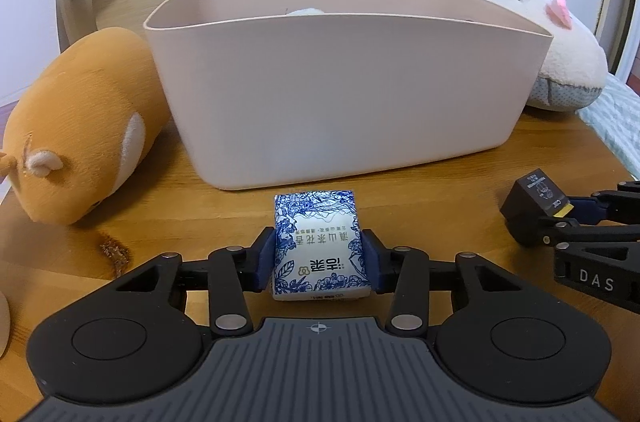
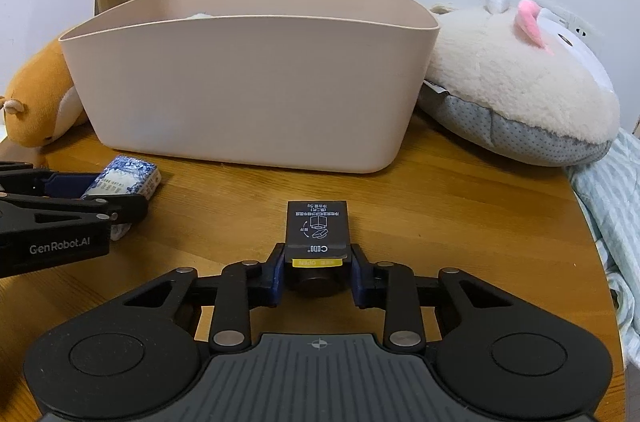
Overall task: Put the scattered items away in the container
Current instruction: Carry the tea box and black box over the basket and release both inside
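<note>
A pink bin (image 1: pixel 340 82) stands at the back of the wooden table (image 1: pixel 160 182); it also shows in the right wrist view (image 2: pixel 248 82). My left gripper (image 1: pixel 318 258) is shut on a blue-and-white tissue pack (image 1: pixel 318 242), just in front of the bin. The pack and left gripper also show in the right wrist view (image 2: pixel 124 178). My right gripper (image 2: pixel 318 274) is shut on a small black box (image 2: pixel 318 230) with a yellow label. That box also shows in the left wrist view (image 1: pixel 532 202). Something white lies inside the bin (image 1: pixel 304 11), mostly hidden.
An orange hamster plush (image 1: pixel 80 126) lies left of the bin. A cream plush (image 2: pixel 520 82) with a pink ear lies at its right. Wooden boards (image 1: pixel 116 2) lean on the wall behind. A striped cloth (image 2: pixel 608 202) hangs past the table's right edge.
</note>
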Demonstrator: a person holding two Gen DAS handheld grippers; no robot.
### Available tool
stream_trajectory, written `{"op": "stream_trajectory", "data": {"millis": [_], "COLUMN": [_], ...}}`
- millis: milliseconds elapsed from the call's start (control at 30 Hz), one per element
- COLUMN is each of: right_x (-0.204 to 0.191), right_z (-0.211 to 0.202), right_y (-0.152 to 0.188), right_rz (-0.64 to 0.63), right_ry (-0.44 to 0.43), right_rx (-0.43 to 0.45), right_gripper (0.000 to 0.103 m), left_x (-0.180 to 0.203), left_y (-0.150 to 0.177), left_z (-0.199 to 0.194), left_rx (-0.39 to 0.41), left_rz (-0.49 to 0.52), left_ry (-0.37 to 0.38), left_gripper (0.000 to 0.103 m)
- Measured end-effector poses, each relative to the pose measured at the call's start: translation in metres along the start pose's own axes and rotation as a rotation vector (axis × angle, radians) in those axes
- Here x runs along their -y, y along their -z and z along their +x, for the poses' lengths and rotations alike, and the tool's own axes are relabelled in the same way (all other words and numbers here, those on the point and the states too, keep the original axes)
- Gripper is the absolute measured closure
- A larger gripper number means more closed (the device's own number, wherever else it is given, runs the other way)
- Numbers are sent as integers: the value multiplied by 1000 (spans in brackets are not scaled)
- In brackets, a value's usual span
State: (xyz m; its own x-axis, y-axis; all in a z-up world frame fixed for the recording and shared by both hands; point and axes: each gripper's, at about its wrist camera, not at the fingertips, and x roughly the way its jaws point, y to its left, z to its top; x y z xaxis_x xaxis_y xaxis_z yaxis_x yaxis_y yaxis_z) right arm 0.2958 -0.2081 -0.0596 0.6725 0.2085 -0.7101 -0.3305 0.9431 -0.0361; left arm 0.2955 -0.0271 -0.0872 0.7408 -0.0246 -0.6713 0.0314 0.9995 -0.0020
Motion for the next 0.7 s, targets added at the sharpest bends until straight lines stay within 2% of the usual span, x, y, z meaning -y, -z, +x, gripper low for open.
{"op": "stream_trajectory", "data": {"millis": [200, 367, 700], "right_x": [3, 0, -2], "right_z": [-14, -31, -86], "right_y": [0, -1, -8], "right_rz": [8, -15, -61], "right_ry": [-18, -20, -19], "right_rx": [23, 35, 107], "right_gripper": [74, 74, 74], "left_x": [2, 3, -4], "left_y": [1, 2, -5], "left_z": [-16, -37, -92], "left_rx": [18, 32, 116], "left_rz": [2, 45, 95], "left_ry": [17, 26, 41], "left_gripper": [58, 58, 58]}}
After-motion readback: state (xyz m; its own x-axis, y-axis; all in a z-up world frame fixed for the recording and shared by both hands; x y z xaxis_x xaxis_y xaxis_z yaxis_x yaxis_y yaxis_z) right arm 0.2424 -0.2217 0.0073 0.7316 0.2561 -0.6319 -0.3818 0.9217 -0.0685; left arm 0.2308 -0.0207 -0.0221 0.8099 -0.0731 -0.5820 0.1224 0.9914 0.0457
